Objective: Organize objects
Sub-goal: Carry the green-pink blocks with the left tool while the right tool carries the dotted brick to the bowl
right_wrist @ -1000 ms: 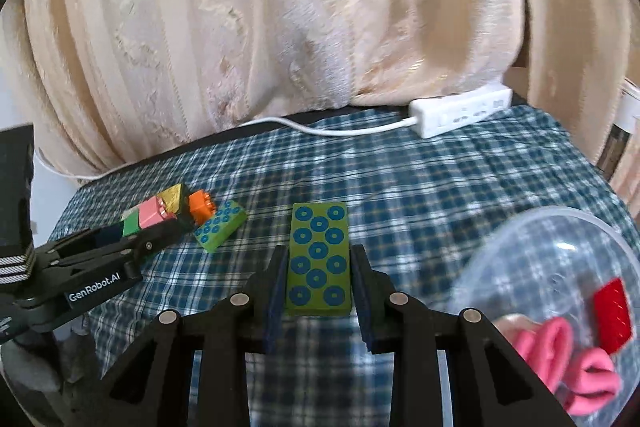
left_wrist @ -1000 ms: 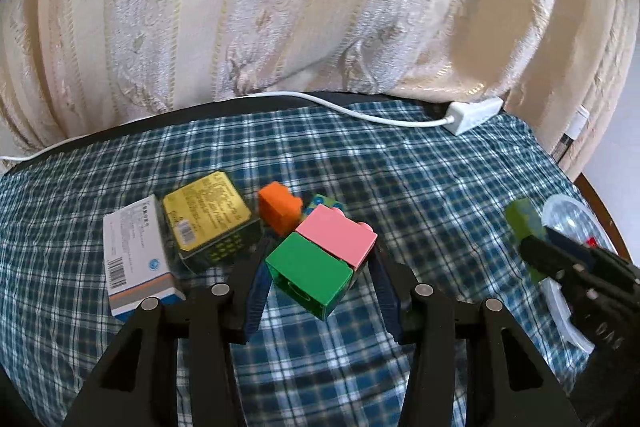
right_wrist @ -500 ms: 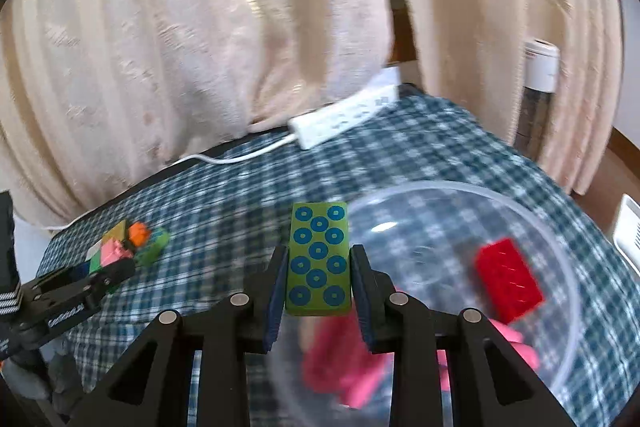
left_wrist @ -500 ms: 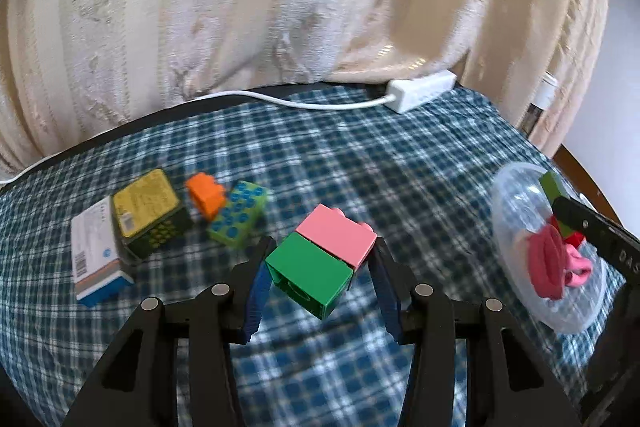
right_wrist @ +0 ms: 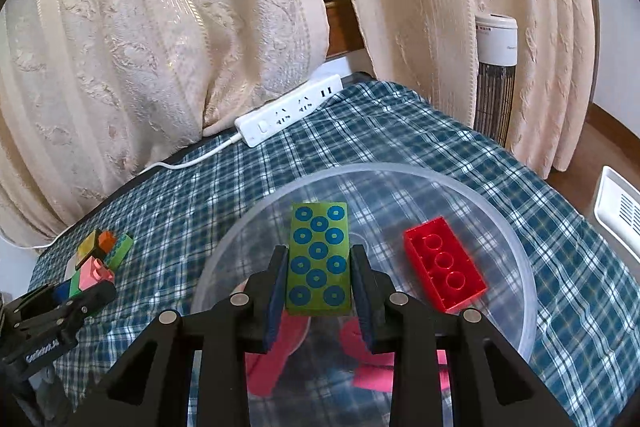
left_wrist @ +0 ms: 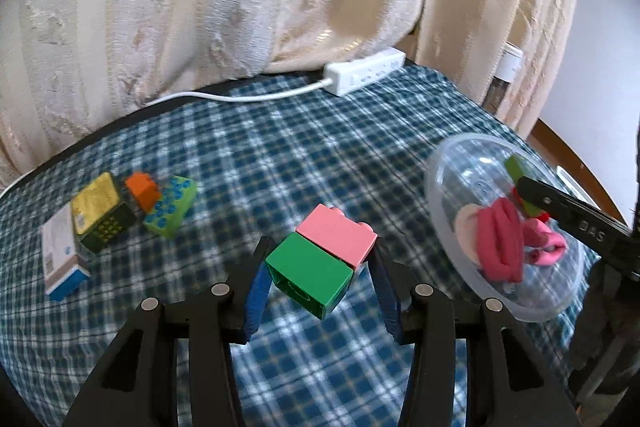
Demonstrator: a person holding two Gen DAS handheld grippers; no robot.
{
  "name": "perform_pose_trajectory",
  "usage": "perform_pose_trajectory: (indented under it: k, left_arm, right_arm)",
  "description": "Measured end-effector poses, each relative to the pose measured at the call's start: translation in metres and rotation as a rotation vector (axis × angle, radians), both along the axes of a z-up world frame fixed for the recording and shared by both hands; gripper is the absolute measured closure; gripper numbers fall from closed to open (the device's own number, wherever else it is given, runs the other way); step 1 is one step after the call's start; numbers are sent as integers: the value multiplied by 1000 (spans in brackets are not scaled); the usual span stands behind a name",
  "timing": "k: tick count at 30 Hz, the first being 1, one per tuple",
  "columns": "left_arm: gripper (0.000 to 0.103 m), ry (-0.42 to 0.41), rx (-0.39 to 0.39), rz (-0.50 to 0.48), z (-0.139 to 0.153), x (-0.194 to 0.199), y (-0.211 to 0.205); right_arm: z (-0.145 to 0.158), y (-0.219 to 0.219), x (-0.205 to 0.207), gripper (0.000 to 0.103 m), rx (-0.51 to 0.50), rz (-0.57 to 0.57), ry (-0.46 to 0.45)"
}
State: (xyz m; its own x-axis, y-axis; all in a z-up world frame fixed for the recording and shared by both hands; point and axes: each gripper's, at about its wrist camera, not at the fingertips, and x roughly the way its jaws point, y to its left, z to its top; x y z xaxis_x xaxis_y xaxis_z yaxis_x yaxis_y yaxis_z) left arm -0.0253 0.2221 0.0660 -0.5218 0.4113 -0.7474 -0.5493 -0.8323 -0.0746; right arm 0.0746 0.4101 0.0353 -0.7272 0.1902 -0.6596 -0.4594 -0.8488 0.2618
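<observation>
My left gripper (left_wrist: 318, 267) is shut on a joined green and pink brick (left_wrist: 320, 259), held above the checked cloth. My right gripper (right_wrist: 319, 267) is shut on a green block with blue dots (right_wrist: 319, 259), held over the clear plastic bowl (right_wrist: 516, 255). The bowl also shows in the left wrist view (left_wrist: 440, 195), with the right gripper reaching in. The bowl holds a red brick (right_wrist: 444, 275) and pink pieces (left_wrist: 502, 243). On the cloth at the left lie a second green dotted block (left_wrist: 172, 205), an orange brick (left_wrist: 142, 189), a yellow-topped box (left_wrist: 100, 209) and a white and blue carton (left_wrist: 62, 259).
A white power strip (right_wrist: 290, 111) with its cable lies at the table's far edge against cream curtains (right_wrist: 160, 27). A white tower heater (right_wrist: 494, 75) stands beyond the table at the right. The blue checked cloth (left_wrist: 280, 155) covers the table.
My right gripper has carried the dotted block rightward from over the cloth to over the bowl. My left gripper has lifted and moved right with the green and pink brick, away from the pile.
</observation>
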Motion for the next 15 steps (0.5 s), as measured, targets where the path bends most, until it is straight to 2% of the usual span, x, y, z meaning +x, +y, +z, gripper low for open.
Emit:
perform_pose_trajectory:
  k: [7, 15]
  left_arm:
    - [54, -9, -9, -57, -1, 15, 23]
    - [54, 6, -17, -119, 3, 34, 46]
  right_arm:
    - [-7, 10, 1, 71, -20, 2, -15]
    - [-5, 15, 7, 68, -30, -3, 11]
